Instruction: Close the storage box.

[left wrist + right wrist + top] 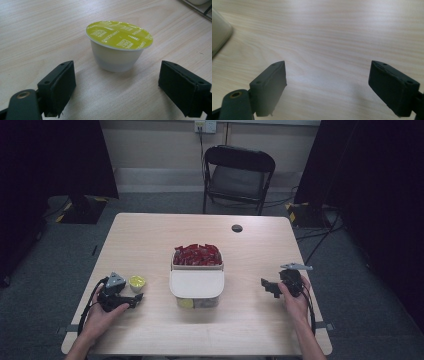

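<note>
Risk sits with the left gripper (117, 82): its jaws are spread wide, short of the coffee capsule (119, 45) upright on the tabletop (37, 30), so an off-centre squeeze may tip it. Lid print looks like "Cappuccino", though it is small. Right gripper (327, 82) is released, empty.

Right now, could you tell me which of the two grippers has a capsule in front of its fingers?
The left gripper: a yellow-lidded capsule stands upright just ahead of its open fingers, untouched. The right gripper faces bare table.
</note>
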